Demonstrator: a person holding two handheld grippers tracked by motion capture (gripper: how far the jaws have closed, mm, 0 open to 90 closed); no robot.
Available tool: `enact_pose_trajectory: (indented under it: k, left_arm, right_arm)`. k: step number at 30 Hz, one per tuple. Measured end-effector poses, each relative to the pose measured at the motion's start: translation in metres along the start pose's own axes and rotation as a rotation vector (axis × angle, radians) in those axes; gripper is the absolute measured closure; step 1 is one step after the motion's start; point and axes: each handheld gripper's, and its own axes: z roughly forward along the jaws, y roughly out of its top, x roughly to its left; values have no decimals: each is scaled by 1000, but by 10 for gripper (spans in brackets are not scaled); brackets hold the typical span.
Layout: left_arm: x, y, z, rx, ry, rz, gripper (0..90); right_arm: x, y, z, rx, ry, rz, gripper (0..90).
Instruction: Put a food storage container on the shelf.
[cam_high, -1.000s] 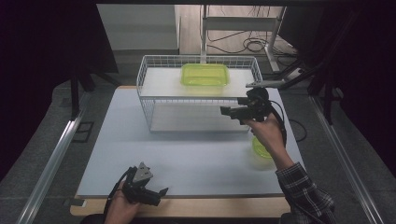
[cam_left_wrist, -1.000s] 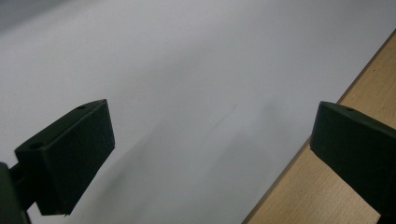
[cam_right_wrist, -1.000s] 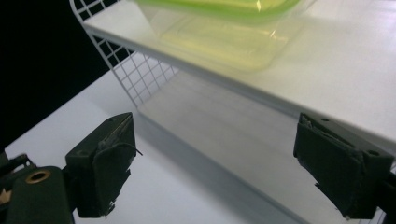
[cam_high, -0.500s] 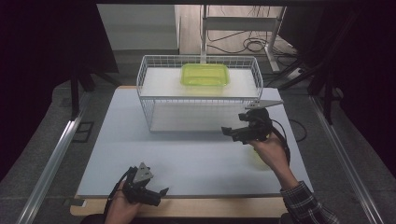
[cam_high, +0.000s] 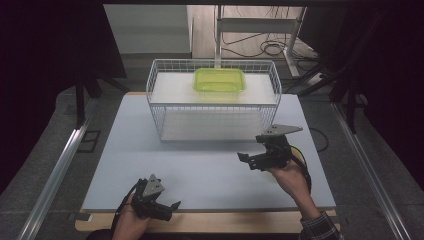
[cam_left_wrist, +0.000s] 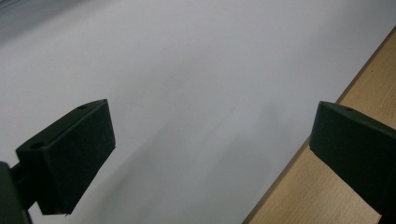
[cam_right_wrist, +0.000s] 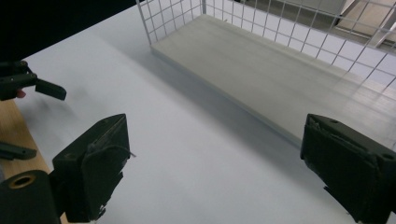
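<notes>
**A:** What could go wrong from here?

**B:** My worry is the right gripper (cam_high: 252, 161). Its jaws stand wide apart and hold nothing, and it hovers over the surface (cam_high: 200, 170) just in front of the wire basket (cam_high: 160, 107). If it goes for the green tub (cam_high: 220, 80), it must rise over the basket's near wall; too low, and a jaw could catch the mesh and shove the whole basket.

**B:** The other risk is the left gripper (cam_high: 167, 210). It sits at seven o'clock, right at the near edge where the white sheet gives way to the wooden rim (cam_left_wrist: 322, 196), jaws also spread wide and empty. A careless pull back could drag its cable off the edge.

**A:** Where's the tub exactly?

**B:** Inside the basket, on its upper white shelf (cam_high: 175, 87), at twelve o'clock on the surface, toward the back wall, well apart from both grippers.

**A:** Anything in it?

**B:** It looks empty from above, though I can't be sure through the tinted plastic. The basket's lower board (cam_right_wrist: 261, 70) is bare; nothing else lies in the basket.
</notes>
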Motion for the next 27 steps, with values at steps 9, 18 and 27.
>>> enact_pose_trajectory:
  k: [9,18,27]
  left_arm:
    - [0,0,-1,-8,5,3,1]
    - [-1,0,-1,-3,8,11,3]
    - [-1,0,0,-6,7,13,3]
  right_arm:
    - [10,-22,2,-10,13,-23,76]
    - [18,-46,11,6,23,-18,40]
    - [23,-68,19,31,17,-8,32]
